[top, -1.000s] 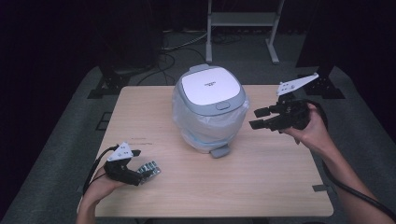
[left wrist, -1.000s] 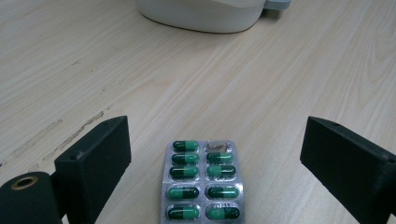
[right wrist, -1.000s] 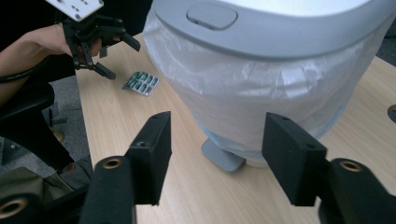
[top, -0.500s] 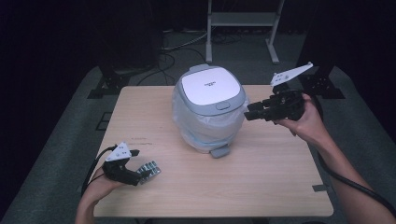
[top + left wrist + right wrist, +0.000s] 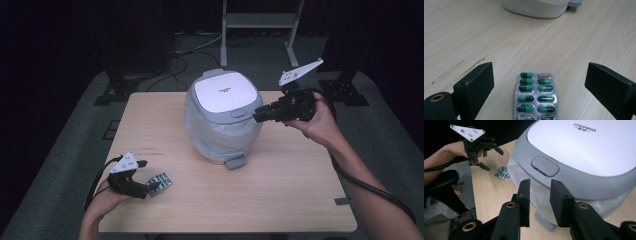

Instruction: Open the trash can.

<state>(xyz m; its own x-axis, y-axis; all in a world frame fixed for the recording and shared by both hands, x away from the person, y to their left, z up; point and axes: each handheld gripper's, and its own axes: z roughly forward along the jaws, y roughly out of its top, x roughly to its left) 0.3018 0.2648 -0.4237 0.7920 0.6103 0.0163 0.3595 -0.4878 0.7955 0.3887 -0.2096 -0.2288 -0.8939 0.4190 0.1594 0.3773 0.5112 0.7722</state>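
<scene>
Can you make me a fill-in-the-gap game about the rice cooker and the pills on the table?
1. The capsules in the blister pack are coloured ____.
2. The rice cooker has its lid ____.
3. The blister pack lies between the open jaws of the ____ gripper.
4. The right gripper is next to the cooker's ____.

Missing words: green; closed; left; lid

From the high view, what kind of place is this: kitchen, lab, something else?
Most likely a recording lab or studio, not a kitchen. A bare wooden table stands alone on grey carpet against a dark backdrop, cables run across the floor behind it, and a metal equipment stand sits beyond the rice cooker.
</scene>
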